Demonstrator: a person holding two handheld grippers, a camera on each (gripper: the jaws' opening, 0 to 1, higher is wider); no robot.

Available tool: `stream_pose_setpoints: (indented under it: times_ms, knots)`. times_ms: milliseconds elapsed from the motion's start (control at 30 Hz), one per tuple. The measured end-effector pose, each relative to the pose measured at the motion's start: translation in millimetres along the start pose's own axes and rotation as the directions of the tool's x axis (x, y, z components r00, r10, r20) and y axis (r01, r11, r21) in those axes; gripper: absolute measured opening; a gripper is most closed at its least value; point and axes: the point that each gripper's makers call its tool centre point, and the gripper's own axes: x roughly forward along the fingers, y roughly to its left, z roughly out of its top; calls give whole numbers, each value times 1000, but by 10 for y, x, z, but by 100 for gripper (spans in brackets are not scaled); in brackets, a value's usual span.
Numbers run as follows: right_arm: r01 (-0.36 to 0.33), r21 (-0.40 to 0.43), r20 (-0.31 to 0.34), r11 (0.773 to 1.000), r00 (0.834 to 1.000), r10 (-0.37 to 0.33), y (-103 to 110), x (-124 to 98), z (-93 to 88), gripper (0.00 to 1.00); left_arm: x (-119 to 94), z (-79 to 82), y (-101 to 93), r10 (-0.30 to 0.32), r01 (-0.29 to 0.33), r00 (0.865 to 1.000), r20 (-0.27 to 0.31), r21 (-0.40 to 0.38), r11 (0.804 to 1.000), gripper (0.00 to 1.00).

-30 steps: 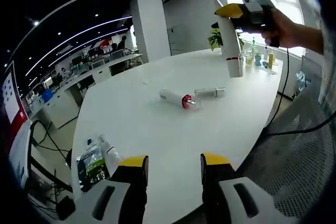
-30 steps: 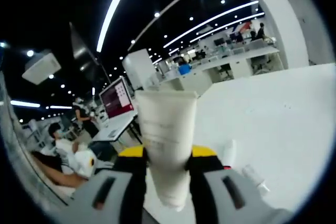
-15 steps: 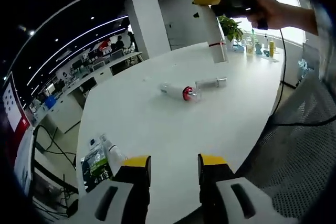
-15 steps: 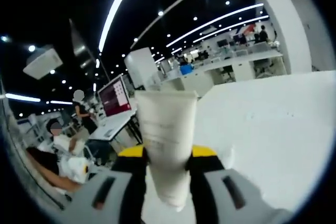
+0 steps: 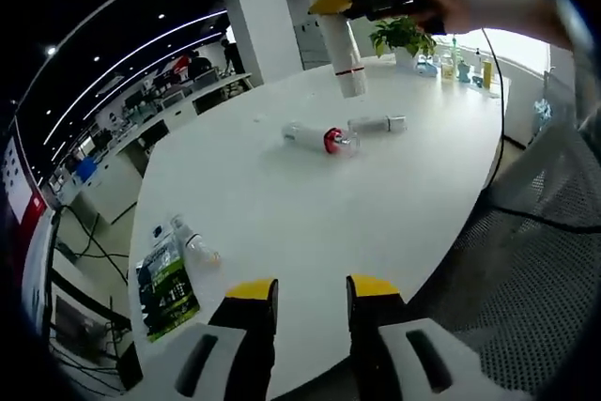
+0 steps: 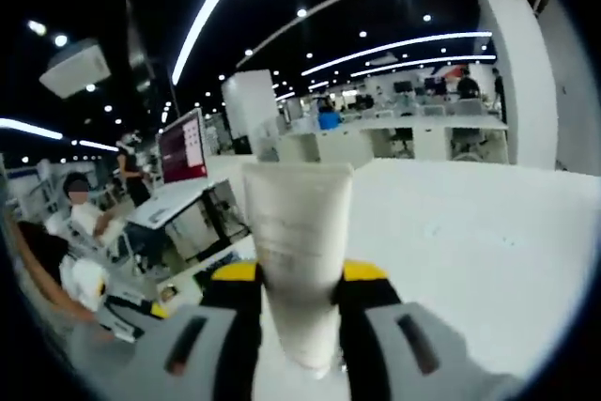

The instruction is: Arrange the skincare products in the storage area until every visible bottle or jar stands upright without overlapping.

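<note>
Two bottles (image 5: 324, 138) lie on their sides mid-counter (image 5: 282, 213), long axes roughly end to end, well ahead of the left tool (image 5: 300, 290), whose jaws stand apart and empty. A third small bottle (image 5: 192, 243) lies beside a green packet (image 5: 167, 281) near the counter's left edge. The right tool (image 6: 299, 274) is clamped on a white tube (image 6: 296, 251), held cap-down above the far counter

The tube (image 6: 297, 260) is cream-white, with a red band near its cap. The counter (image 5: 310, 204) is white. A lying bottle (image 5: 315, 137) has a red collar, and the jaws are yellow-tipped grey.
</note>
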Motion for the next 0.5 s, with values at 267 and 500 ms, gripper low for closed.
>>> stream_pose_setpoints:
  times_ms: [267,500]
  knots:
    - [47,9,15,999,999,-47,-271,288,32,29,-1,-111,55,6,-8,999,-36,-45,999,28]
    - [88,-4,24,996,996,-88,-491,460,35,29,-7,-133,92,3,-5,999,-37,-47,999,29]
